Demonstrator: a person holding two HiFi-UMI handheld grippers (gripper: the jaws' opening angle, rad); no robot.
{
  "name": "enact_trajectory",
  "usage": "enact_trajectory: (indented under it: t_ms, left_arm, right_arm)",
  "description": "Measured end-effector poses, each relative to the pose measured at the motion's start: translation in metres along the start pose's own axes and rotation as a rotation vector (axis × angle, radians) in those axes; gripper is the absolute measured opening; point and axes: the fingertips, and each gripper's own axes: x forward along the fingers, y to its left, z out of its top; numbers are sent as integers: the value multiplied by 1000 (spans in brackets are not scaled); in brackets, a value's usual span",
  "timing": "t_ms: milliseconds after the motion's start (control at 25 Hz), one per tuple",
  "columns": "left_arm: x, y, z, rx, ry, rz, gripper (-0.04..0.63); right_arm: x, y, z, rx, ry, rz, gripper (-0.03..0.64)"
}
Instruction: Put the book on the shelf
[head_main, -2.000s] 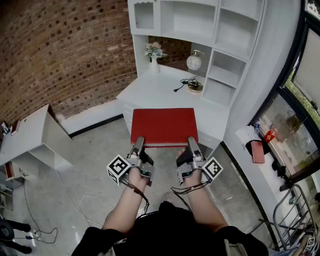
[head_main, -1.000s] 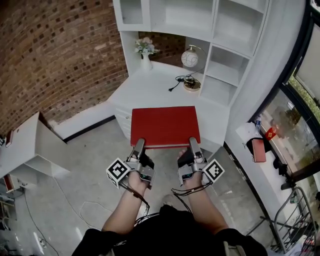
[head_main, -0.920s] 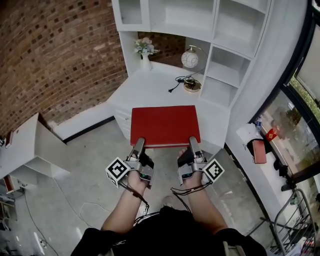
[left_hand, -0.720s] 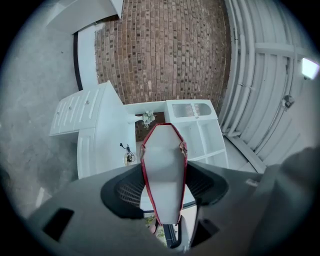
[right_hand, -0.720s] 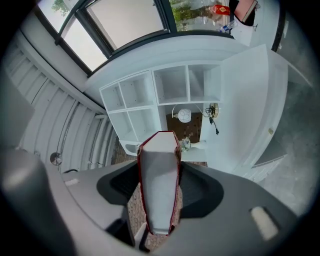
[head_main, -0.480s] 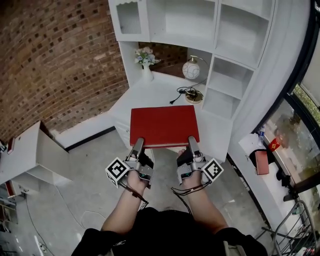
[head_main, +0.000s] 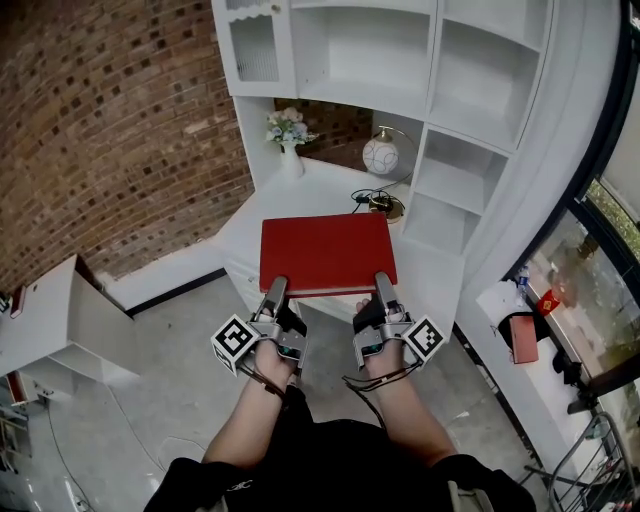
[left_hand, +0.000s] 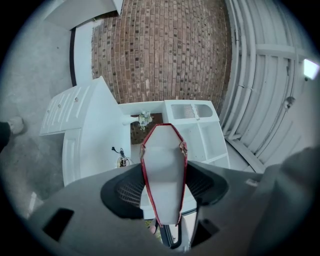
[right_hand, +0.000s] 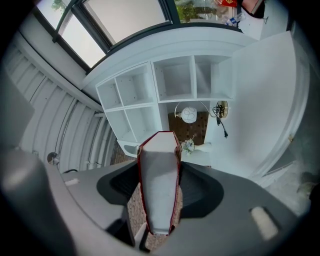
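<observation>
A red hardcover book (head_main: 327, 253) is held flat in the air in front of me, above the edge of a white desk (head_main: 300, 195). My left gripper (head_main: 273, 289) is shut on the book's near edge at the left, my right gripper (head_main: 383, 285) on the same edge at the right. In the left gripper view the book (left_hand: 163, 175) shows edge-on, white pages between red covers, clamped between the jaws. The right gripper view shows the book (right_hand: 158, 187) the same way. White shelf compartments (head_main: 470, 80) rise behind the desk.
On the desk stand a vase of flowers (head_main: 288, 135), a round white lamp (head_main: 380, 156) and a black cable (head_main: 365, 199). A brick wall (head_main: 110, 120) is on the left, a low white cabinet (head_main: 60, 320) at lower left. A window ledge with small items (head_main: 525, 320) runs along the right.
The view has tilted up and closed in on the shelf unit, so more upper compartments show. The book stays level in both grippers, a little nearer the desk.
</observation>
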Motion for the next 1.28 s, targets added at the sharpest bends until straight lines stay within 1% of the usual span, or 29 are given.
enact_trajectory:
  t_ms: [320, 560, 960, 1280]
  left_arm:
    - [55, 13, 21, -7, 27, -22, 255]
    - [113, 23, 45, -24, 72, -26, 256]
    - [224, 29, 107, -37, 196, -33, 255]
    - [308, 43, 150, -29, 338, -55, 256]
  right_arm:
    - [49, -13, 17, -30, -24, 16, 255]
    - [98, -27, 30, -42, -57, -3, 255]
    - [199, -45, 41, -66, -157, -18, 255]
    - [264, -65, 45, -100, -277, -12, 255]
